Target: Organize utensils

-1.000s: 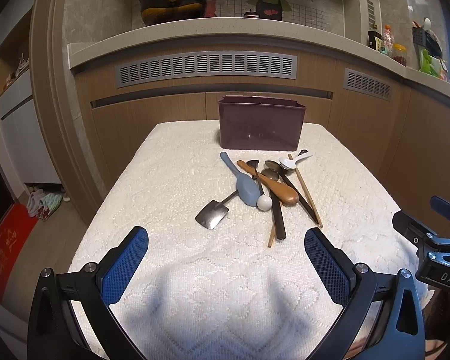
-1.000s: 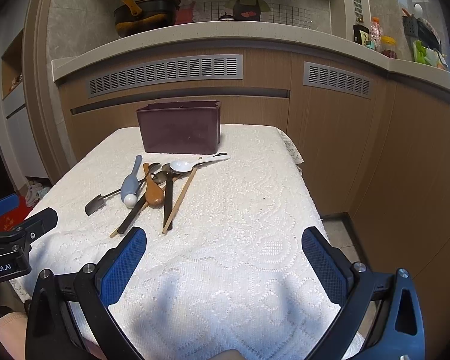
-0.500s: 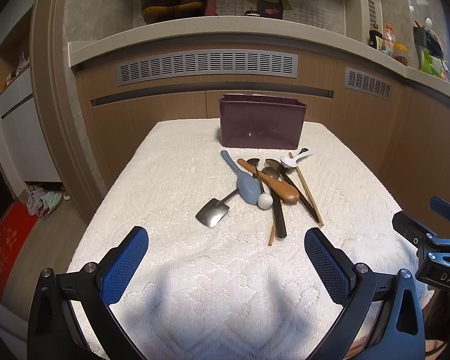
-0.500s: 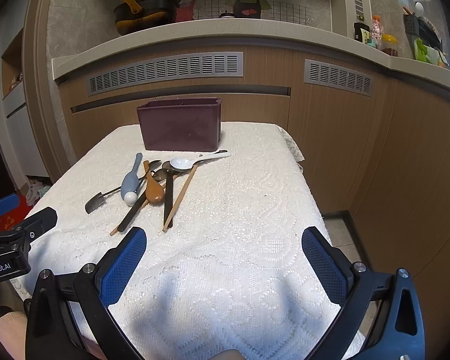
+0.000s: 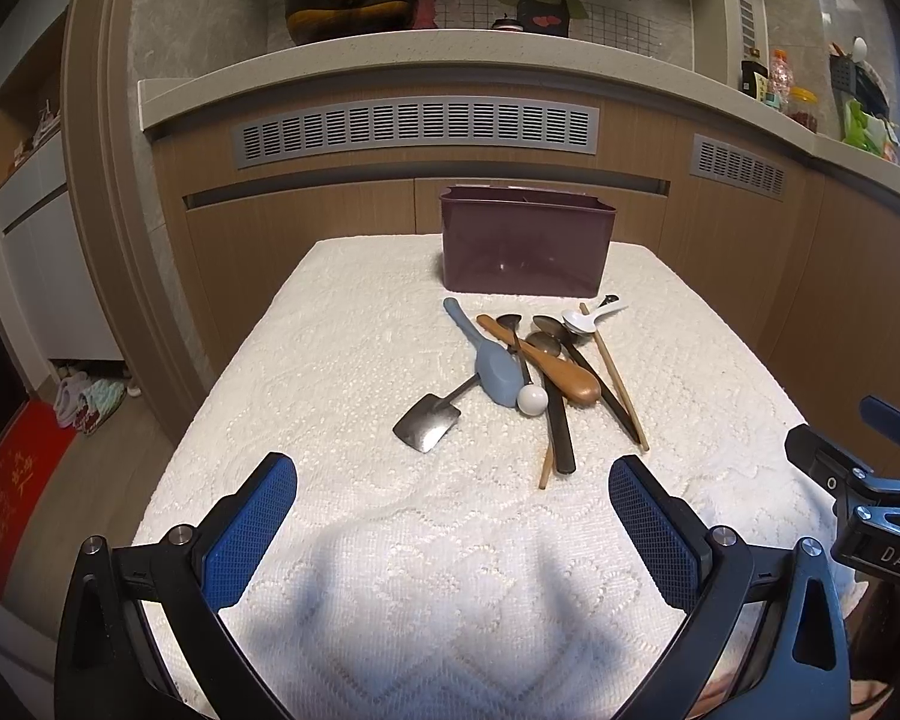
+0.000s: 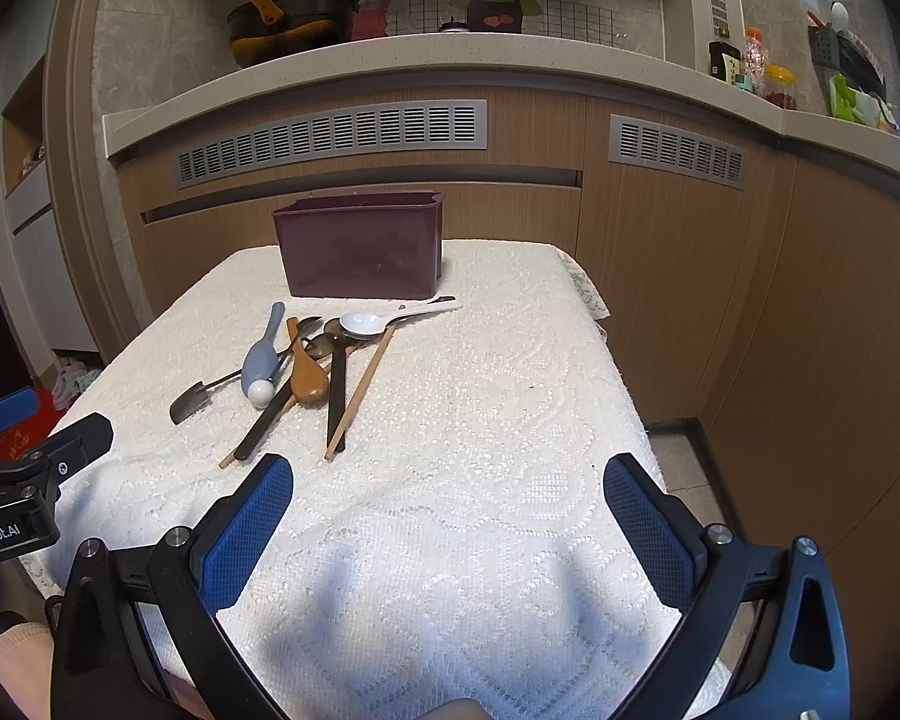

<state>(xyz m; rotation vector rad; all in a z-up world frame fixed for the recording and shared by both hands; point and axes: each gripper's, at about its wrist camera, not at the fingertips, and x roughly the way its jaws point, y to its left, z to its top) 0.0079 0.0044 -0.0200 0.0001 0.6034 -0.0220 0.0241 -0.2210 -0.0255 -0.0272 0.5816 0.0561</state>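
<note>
A: Looking at the pile: utensils lie heaped mid-desk, just in front of the maroon bin, none inside it that I can see.

B: Claw states?

A: Left claw is spread wide, nothing between the pads. Right claw likewise, empty. Both hover over the white lace cloth at the near edge of the desk.

B: Which one is nearer?

A: Left, I'd judge. The pile sits dead ahead of it; from the right claw it lies ahead and off to the left.

B: Axes?

A: Mostly near-to-far, fanned. Blue spoon has its handle toward the bin and its bowl toward us. Wooden spoon lies the same way, slanted right. Chopstick on the right edge runs from bin to near-right. Small metal spatula sticks out near-left, blade toward the left claw.

B: White spoon?

A: White spoon lies crosswise by the bin, handle right. Dark handles underneath overlap, so which belongs to what is hard to tell.
</note>
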